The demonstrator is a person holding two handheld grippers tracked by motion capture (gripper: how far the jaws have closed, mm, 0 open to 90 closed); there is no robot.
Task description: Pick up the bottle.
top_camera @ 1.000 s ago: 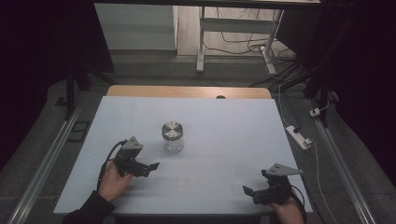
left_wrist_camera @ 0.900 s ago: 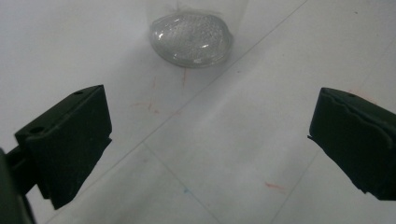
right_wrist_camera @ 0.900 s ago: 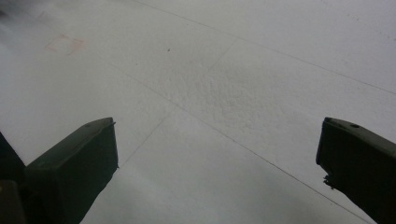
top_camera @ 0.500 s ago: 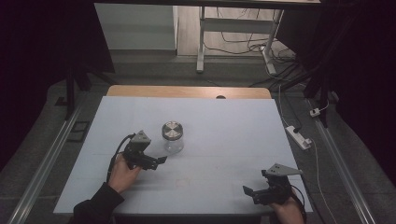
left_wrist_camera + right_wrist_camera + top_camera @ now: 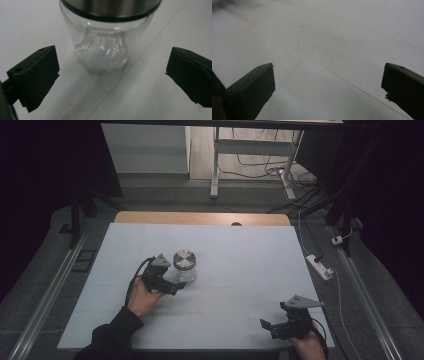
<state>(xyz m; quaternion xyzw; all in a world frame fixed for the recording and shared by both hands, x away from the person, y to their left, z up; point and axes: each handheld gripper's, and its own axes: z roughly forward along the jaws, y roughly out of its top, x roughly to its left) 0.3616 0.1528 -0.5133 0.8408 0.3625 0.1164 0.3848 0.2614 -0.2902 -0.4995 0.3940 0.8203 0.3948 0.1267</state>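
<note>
Clear glass jar with steel lid standing upper centre, just beyond left gripper, jaws spreading wide, touching nothing.

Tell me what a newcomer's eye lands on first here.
A clear glass jar with a shiny metal lid stands alone on the pale table, left of centre. The left gripper sits right at it, jaws open on either side. The right gripper rests open near the table's near right corner.

A clear glass jar with a shiny metal lid stands upright near the middle of the white bench. It looks empty.
</note>
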